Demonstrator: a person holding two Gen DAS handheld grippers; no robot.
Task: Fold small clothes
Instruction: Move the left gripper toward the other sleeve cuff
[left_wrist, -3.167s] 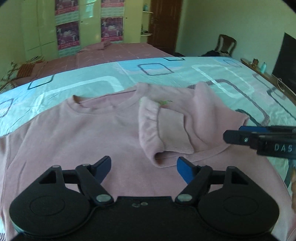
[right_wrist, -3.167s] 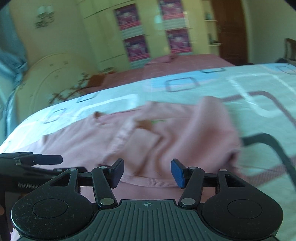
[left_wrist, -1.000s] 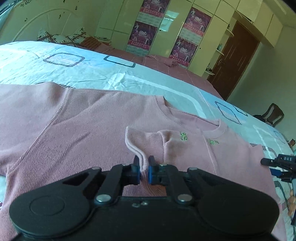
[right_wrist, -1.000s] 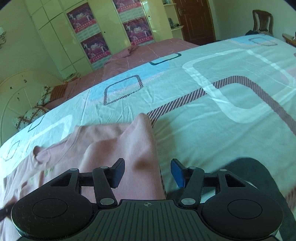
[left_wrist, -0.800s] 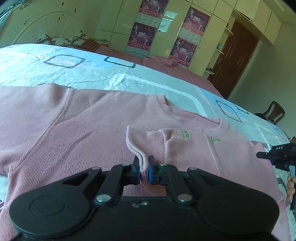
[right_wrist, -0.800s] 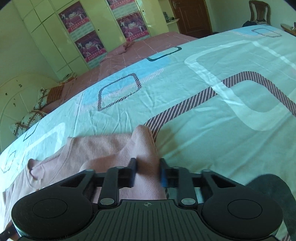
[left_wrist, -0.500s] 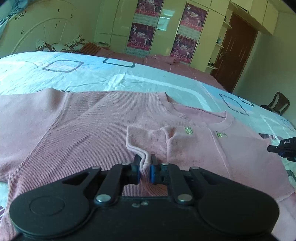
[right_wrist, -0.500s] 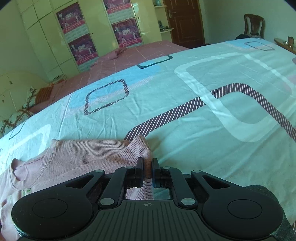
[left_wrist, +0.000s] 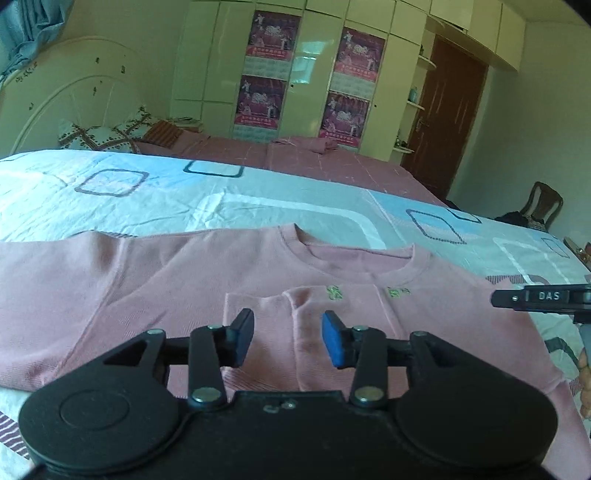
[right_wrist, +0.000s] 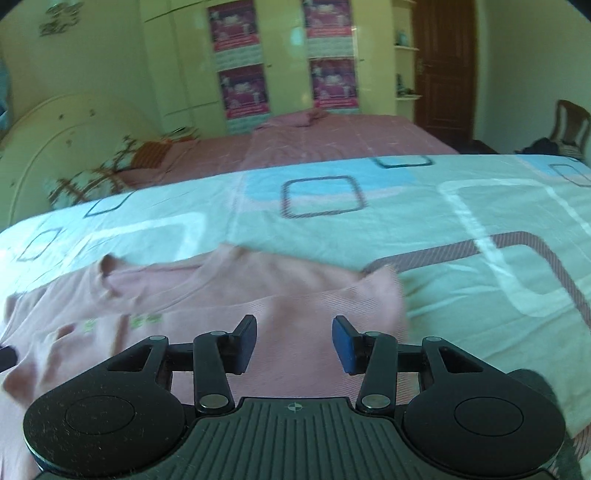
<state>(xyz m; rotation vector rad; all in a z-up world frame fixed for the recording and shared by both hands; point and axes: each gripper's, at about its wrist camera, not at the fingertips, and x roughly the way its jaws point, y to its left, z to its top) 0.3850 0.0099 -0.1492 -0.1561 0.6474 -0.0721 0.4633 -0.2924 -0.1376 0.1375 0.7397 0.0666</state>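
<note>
A pink sweater (left_wrist: 155, 280) lies flat on the patterned bedsheet (left_wrist: 184, 195), neck hole away from me. Its right sleeve (left_wrist: 280, 317) is folded across the chest, cuff near the green embroidery. My left gripper (left_wrist: 287, 341) hovers just above that folded sleeve; its jaws are opening and nothing is pinched between them. In the right wrist view the sweater (right_wrist: 229, 295) lies with its right shoulder edge folded in. My right gripper (right_wrist: 294, 342) hangs over that edge, jaws opening, clear of the cloth. The right gripper's tip (left_wrist: 532, 297) shows at the right in the left wrist view.
The bedsheet (right_wrist: 461, 229) stretches bare to the right of the sweater. A second bed with a pink cover (left_wrist: 314, 158) lies behind, then wardrobes with posters (left_wrist: 266, 74) and a brown door (left_wrist: 447, 122). A wooden chair (left_wrist: 543, 203) stands at the far right.
Both grippers were shut on the sweater half a second ago, left on the sleeve fold, right on the shoulder edge. Both have let go, opened and lifted back; the right one swung left.
</note>
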